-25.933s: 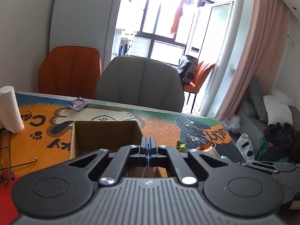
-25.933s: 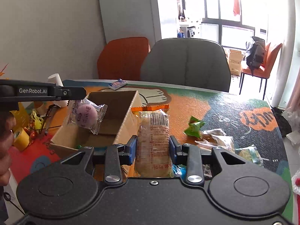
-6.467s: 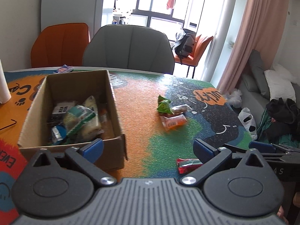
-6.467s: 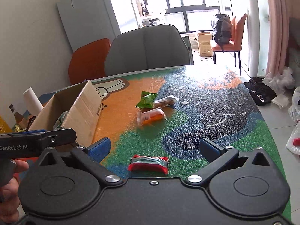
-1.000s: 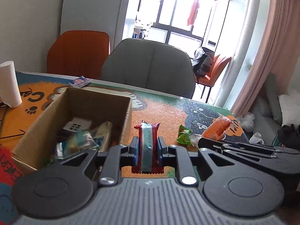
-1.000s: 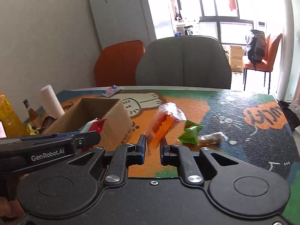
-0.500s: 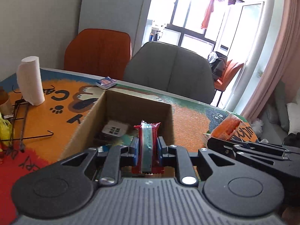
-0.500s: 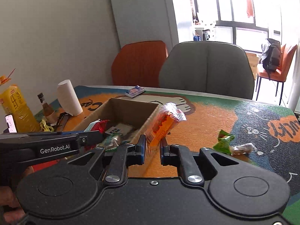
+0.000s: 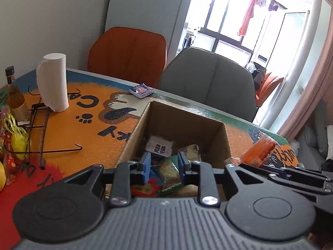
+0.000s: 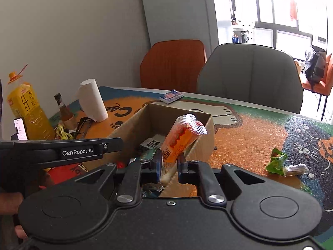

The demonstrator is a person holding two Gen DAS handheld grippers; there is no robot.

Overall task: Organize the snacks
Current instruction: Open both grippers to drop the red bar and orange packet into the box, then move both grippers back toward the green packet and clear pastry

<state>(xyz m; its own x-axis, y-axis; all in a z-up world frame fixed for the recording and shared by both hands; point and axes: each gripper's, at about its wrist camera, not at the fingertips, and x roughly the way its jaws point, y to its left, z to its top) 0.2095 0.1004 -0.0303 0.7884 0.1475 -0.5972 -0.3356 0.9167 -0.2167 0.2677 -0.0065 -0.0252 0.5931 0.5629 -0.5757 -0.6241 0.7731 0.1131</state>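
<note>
The near end of the cardboard box (image 9: 183, 123) is hidden behind the left gripper (image 9: 163, 165) at 6 o'clock, so the snacks heaped inside show only in part, their print too small to read. In the right wrist view the orange packet (image 10: 181, 137) has its lower end covered by the right gripper (image 10: 169, 162). At 9 o'clock the yellow bottle (image 10: 29, 108) is partly hidden by the other tool, and a hand (image 10: 10, 204) is cut off by the edge.

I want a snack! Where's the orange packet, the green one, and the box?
orange packet (image 10: 180, 137), right wrist view, middle of its wrapper.
green packet (image 10: 276, 162), right wrist view, its crinkled front.
cardboard box (image 9: 185, 123), left wrist view, far inner wall.
</note>
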